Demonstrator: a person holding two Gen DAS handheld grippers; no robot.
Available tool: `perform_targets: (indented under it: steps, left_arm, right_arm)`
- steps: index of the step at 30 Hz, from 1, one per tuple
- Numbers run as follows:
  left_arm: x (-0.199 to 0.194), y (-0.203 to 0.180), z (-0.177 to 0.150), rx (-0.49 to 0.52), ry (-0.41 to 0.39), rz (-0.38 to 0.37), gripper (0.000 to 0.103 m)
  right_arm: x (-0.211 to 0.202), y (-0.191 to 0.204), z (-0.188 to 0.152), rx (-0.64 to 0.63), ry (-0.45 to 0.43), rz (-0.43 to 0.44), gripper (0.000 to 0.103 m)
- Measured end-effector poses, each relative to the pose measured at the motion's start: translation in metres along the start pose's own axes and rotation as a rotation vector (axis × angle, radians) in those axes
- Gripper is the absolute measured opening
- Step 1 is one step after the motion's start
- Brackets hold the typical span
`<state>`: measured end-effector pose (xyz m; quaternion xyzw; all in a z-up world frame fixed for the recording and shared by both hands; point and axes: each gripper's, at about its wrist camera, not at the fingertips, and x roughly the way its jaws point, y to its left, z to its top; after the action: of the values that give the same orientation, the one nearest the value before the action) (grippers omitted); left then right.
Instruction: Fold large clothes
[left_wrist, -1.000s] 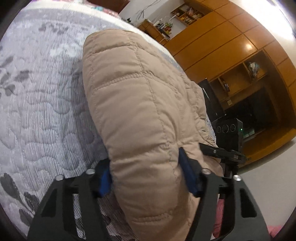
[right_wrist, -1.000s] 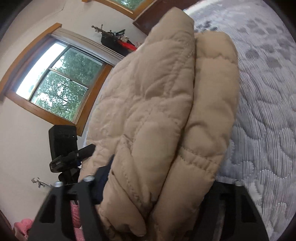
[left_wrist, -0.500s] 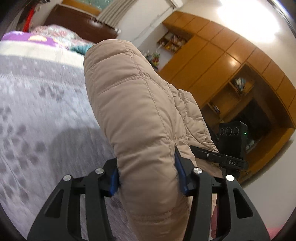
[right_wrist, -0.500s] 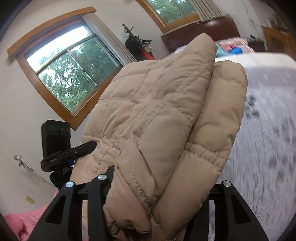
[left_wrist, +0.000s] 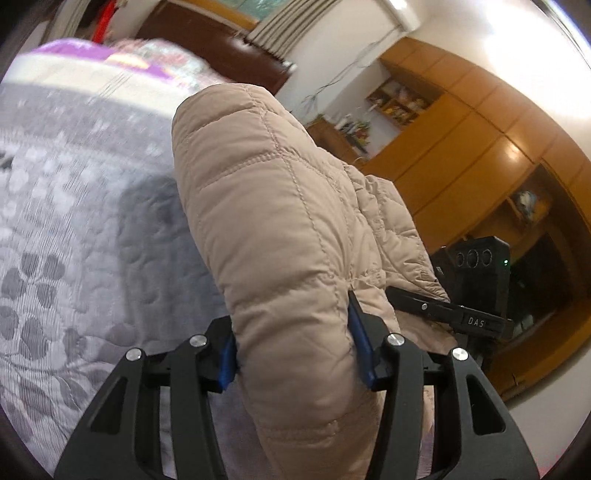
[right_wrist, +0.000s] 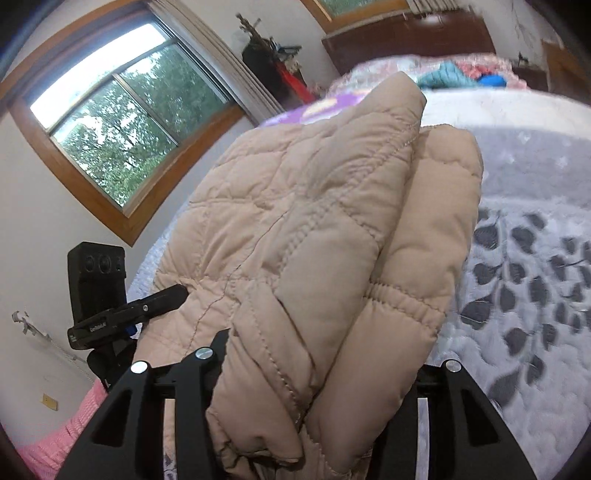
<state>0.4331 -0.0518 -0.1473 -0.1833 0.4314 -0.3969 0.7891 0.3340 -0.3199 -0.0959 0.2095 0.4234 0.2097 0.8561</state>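
On the left, the left tool (left_wrist: 293, 341) is clamped on a thick, doubled edge of the beige quilted jacket (left_wrist: 280, 206), its blue pads (left_wrist: 360, 347) pressed into the padding on both sides. From this grip the jacket runs forward and up, away from the tool, with the grey leaf-patterned bed (left_wrist: 66, 258) lying to its left and below; the fabric looks lifted off the bedspread here, though the underside is hidden. To its right a black camera on a bracket (left_wrist: 476, 273) stands near the wooden wardrobe (left_wrist: 476, 147). Moving to the right view, the right tool (right_wrist: 314, 373) is likewise clamped on the jacket (right_wrist: 295, 229), gripping two stacked layers; its pads are buried in the padding and cannot be seen. Here the bed (right_wrist: 535, 295) lies to the right and beneath. The jacket's long axis seems to span between the two tools, each holding one end of a folded edge, so neither is clearly nearer. The coming move likely turns on carrying that held edge forward over the bed and lowering both ends evenly, so the layers land squared.
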Motion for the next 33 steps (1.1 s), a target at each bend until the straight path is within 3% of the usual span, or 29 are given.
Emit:
perform_targets:
  steps: [3,6,9,14,21,26,33]
  left_arm:
    - [0.009,0.019,-0.002,-0.028,0.024,0.003,0.054]
    - [0.007,0.016,-0.003,-0.011,0.035,0.006,0.058]
    - [0.003,0.008,-0.001,0.006,0.054,0.045,0.064]
    - [-0.028,-0.008,-0.009,0.056,0.031,0.134,0.068]
    - [-0.073,-0.041,-0.040,0.208,-0.042,0.252,0.073]
    - [-0.062,-0.039,-0.056,0.222,-0.011,0.302,0.075]
    - [-0.056,-0.025,-0.069,0.202,0.012,0.293,0.076]
  right_arm:
    - [0.015,-0.011,0.004,0.038,0.012,0.039,0.049]
    - [0.015,-0.023,-0.001,0.079,0.012,0.080,0.059]
    - [0.007,-0.037,-0.004,0.115,0.020,0.060,0.071]
    - [-0.036,-0.031,-0.029,0.101,-0.020,0.001,0.076]
    - [-0.065,-0.005,-0.070,0.045,-0.041,-0.043,0.076]
    - [-0.058,-0.024,-0.090,0.094,-0.028,-0.074,0.076]
    - [-0.044,-0.041,-0.101,0.126,-0.002,-0.095,0.076]
